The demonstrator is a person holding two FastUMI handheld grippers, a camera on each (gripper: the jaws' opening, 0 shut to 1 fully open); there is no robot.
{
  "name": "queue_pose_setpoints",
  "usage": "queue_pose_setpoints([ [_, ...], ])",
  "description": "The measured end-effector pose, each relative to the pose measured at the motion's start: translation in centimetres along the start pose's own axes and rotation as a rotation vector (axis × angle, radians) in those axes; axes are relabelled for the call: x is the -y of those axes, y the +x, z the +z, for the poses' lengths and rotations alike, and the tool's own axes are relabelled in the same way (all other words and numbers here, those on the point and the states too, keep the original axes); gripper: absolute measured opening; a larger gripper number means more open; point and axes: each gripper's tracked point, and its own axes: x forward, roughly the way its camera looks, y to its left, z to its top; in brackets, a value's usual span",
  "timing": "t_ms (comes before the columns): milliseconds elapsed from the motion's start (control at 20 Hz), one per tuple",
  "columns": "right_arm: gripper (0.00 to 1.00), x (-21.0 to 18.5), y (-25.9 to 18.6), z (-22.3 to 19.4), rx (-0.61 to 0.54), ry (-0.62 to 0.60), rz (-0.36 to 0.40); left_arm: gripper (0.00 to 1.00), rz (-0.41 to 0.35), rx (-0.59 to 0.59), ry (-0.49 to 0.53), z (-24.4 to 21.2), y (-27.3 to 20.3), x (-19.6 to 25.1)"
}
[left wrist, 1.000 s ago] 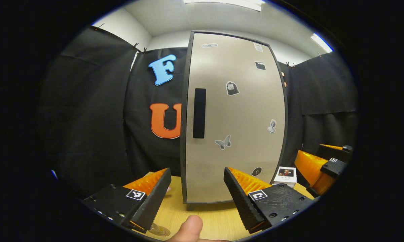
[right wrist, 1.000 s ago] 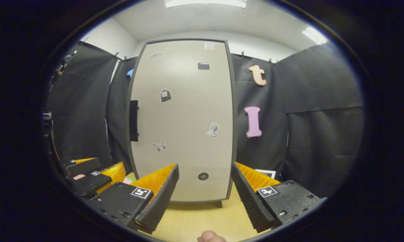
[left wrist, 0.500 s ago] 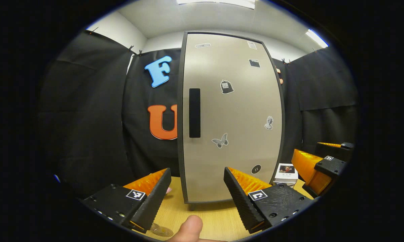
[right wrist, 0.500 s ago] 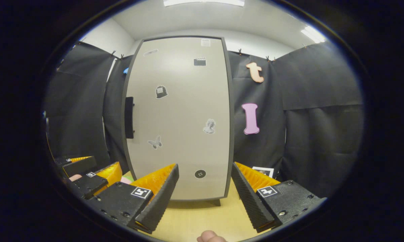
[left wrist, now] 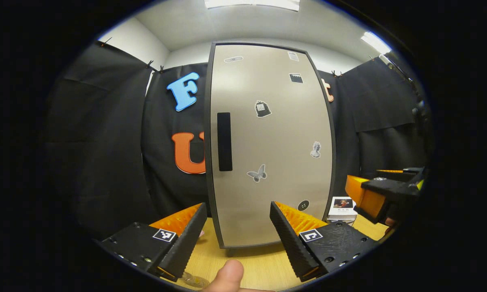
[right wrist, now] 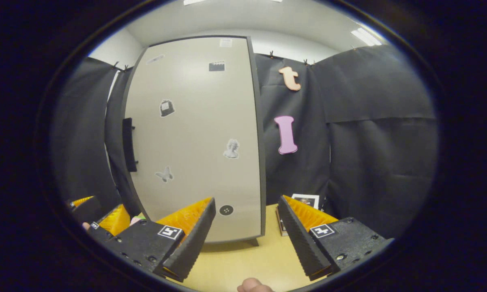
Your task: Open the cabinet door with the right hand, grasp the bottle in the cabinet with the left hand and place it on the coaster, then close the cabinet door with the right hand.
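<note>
Before the closed door (left wrist: 271,146), both the left gripper (left wrist: 238,231) and right gripper (right wrist: 246,227) have their jaws wide, holding nothing.

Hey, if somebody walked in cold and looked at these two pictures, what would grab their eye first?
The tall grey cabinet door, shut and dotted with small stickers, stands mid-frame on the wooden table, with a dark vertical handle near its left edge. In front of it the left gripper is open and holds nothing, and so is the right gripper in its own view.
</note>
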Motion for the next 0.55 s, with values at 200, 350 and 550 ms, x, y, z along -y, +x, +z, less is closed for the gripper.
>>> queue_pose_setpoints([
  [200, 0.96, -0.8, -0.6, -0.9, 0.000, -0.047, 0.008, 0.95, -0.006, 0.009, -0.011, 0.4, 0.0, -0.1],
  [350, 1.00, -1.2, -0.7, -0.7, 0.005, -0.032, 0.012, 0.96, 0.000, 0.015, -0.019, 0.5, -0.1, -0.8],
  [550, 1.00, -1.4, -1.2, -1.7, -0.015, -0.044, 0.020, 0.96, 0.008, -0.002, -0.039, -0.2, -0.2, -1.2],
])
